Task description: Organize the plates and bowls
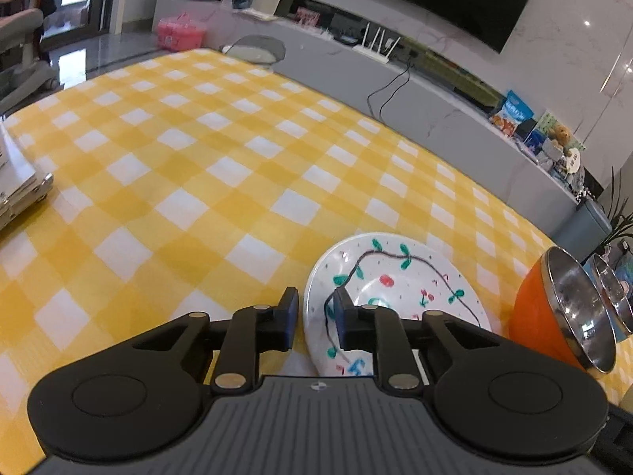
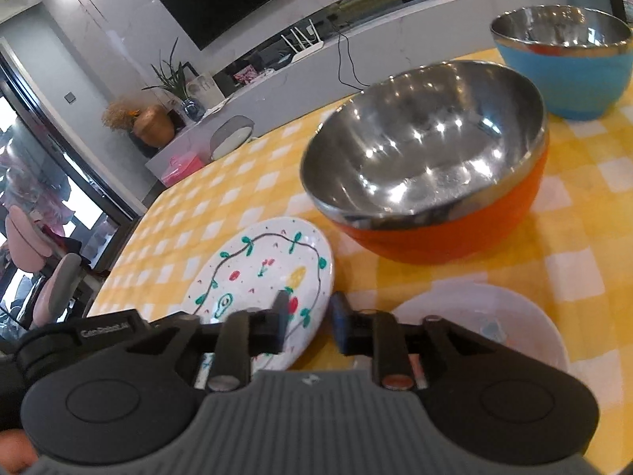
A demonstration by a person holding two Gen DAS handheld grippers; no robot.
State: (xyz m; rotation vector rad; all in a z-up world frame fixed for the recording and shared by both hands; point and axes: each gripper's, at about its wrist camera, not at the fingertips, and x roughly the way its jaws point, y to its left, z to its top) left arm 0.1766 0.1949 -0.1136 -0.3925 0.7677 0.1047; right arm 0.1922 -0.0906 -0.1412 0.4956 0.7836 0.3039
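The left gripper (image 1: 316, 318) has its fingers (image 1: 288, 318) set a little apart astride the left rim of the painted plate (image 1: 399, 289), one outside the edge, the other over the plate's face; whether the pads actually press the rim I cannot tell. The right gripper (image 2: 308, 322) stands likewise at the plate's (image 2: 257, 273) right edge, its fingers (image 2: 281, 322) narrowly parted and blurred, contact unclear. The plate is white and glossy, speckled, with a dark vine looping round it, green leaves, red cherries, and a yellow blotch. It lies on the desk (image 1: 198, 166) under a yellow-and-white checked cloth. Just beside it stands the orange bowl (image 2: 435, 198) with its steel lining, the blue bowl (image 2: 565, 67) beyond, and a pale pink bowl (image 2: 494, 316) near the right gripper.
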